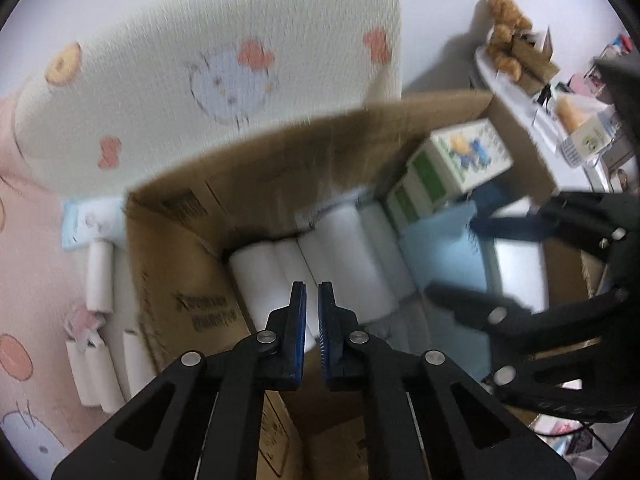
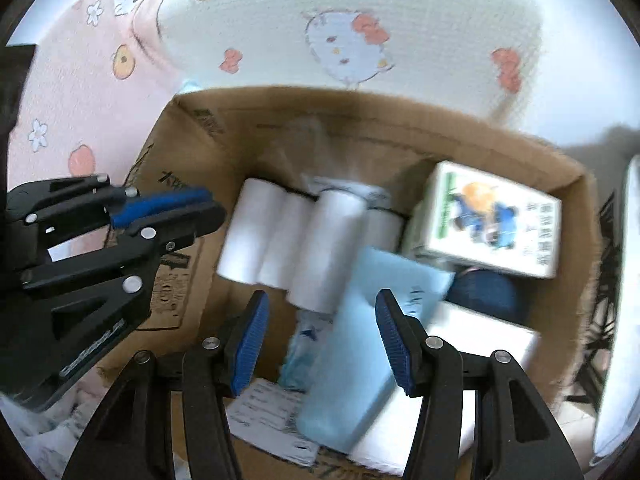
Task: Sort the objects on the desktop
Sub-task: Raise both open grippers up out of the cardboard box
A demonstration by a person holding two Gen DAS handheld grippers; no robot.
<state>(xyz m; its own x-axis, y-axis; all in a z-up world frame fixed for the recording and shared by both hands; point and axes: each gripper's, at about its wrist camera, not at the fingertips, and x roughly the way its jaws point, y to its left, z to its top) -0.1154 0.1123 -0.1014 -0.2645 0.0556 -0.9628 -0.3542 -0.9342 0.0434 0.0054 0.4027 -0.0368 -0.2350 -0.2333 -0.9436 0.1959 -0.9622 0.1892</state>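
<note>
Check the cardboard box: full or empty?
Partly full: the cardboard box holds white rolls, a light blue pack and a printed carton.

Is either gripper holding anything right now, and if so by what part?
Nothing is held. The left gripper is shut with nothing between its pads; the right gripper is open above the cardboard box, gripping nothing.

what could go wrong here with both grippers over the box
Both are empty, the left gripper shut, the right gripper open over a tilted blue pack. They hang close together, so they might bump. The cardboard box is crowded; another white roll may not settle flat.
</note>
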